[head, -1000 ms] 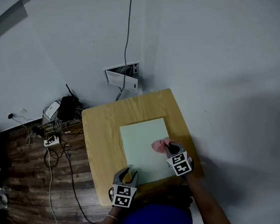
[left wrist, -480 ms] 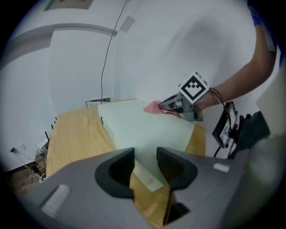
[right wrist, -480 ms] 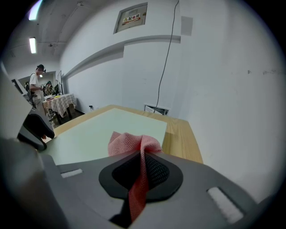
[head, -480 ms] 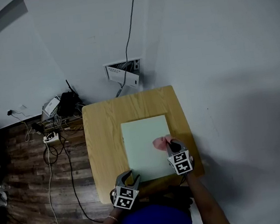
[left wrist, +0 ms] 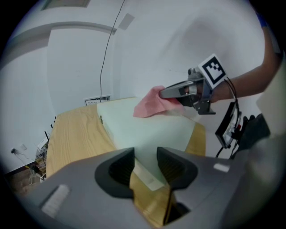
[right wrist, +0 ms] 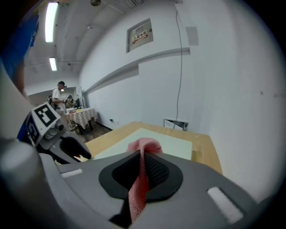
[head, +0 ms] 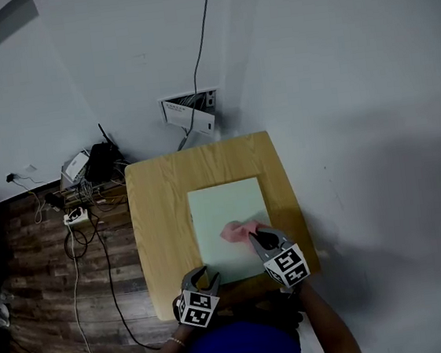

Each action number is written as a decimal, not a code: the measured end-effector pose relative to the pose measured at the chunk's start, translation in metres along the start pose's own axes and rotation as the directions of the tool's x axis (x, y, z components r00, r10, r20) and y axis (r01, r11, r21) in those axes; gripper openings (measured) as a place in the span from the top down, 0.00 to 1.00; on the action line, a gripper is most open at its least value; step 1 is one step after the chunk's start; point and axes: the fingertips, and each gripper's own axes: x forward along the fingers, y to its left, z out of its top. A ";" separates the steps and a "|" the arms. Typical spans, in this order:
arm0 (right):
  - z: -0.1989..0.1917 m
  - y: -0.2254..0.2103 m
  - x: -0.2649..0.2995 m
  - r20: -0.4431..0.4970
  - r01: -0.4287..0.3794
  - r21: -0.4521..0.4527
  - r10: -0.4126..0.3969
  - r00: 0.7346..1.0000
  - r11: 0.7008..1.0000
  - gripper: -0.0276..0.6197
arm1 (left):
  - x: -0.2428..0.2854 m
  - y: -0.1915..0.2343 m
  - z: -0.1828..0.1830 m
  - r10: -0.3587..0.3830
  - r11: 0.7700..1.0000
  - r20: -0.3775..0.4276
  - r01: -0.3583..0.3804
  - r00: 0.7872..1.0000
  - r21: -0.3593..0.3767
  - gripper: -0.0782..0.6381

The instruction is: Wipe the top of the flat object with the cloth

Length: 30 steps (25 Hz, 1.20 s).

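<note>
Holding its jaws a little apart and gripping nothing, the left tool sits at the near left corner of the pale green board. The right tool is over the board's near right part, clamped on the pink cloth, which lies bunched on the board. Under the board is the wooden desk. Past the board's far edge, a wall box trails a cable.

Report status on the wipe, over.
Right tongs shut on pink cloth, cloth on green board. Left tongs open at board's near corner. Nothing in the way.
</note>
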 end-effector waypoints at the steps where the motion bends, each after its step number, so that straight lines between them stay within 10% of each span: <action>1: 0.004 0.012 0.000 0.001 -0.041 -0.021 0.041 0.999 0.999 0.93 | 0.000 0.000 0.000 0.000 1.000 -0.001 0.000 1.000 0.000 0.67; 12: -0.016 0.106 0.032 -0.161 -0.323 -0.162 0.297 0.941 0.933 0.93 | 0.003 -0.002 0.002 0.008 1.000 -0.010 -0.008 1.000 0.007 0.67; 30: -0.042 0.134 0.058 -0.270 -0.358 -0.213 0.297 0.916 0.909 0.93 | 0.003 -0.002 -0.001 0.024 1.000 -0.018 -0.024 1.000 0.018 0.67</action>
